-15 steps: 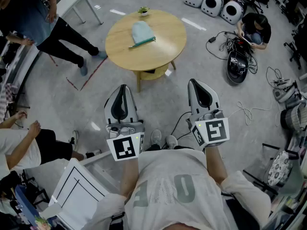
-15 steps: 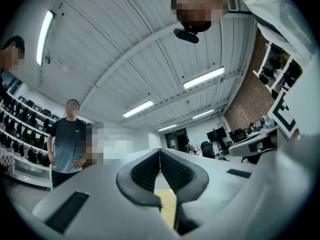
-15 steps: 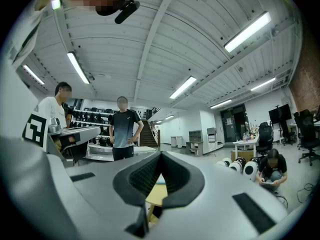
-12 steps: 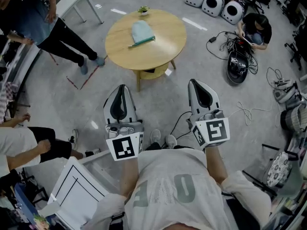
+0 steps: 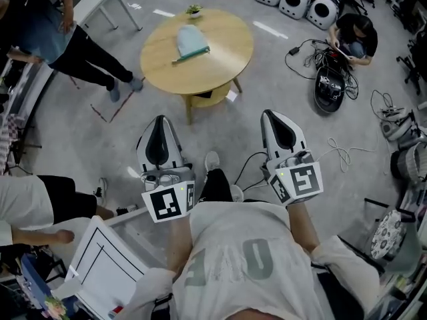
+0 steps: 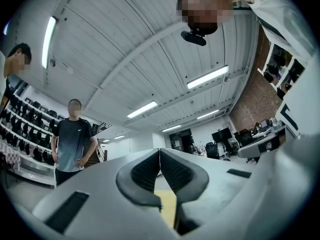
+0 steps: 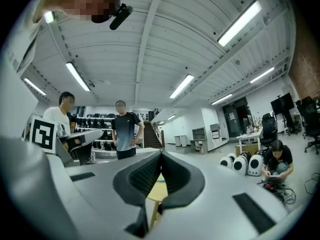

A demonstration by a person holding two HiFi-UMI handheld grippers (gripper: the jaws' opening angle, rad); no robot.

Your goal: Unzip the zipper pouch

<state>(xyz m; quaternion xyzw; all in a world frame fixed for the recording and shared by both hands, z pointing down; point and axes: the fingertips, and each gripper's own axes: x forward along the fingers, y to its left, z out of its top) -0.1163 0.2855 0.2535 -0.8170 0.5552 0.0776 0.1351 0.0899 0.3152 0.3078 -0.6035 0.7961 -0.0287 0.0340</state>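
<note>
Both grippers are empty in the head view: your left gripper (image 5: 159,121) and right gripper (image 5: 274,115) sit low in the frame, pads together, well apart from the zipper pouch (image 5: 191,40). The pouch lies at upper centre on the round tabletop (image 5: 230,55), above and slightly right of the left gripper, which is the nearer one. Its teal zipper (image 5: 193,57) edge faces you and runs left to right, slightly tilted. Bare grey floor (image 5: 220,132) lies between.

In the left gripper view the pads meet with nothing between them, and a sliver of tabletop (image 6: 166,204) shows below.

In the right gripper view the pads are likewise closed on nothing, with the tabletop (image 7: 156,188) beyond them and a bystander (image 7: 125,134) standing in the open room.
</note>
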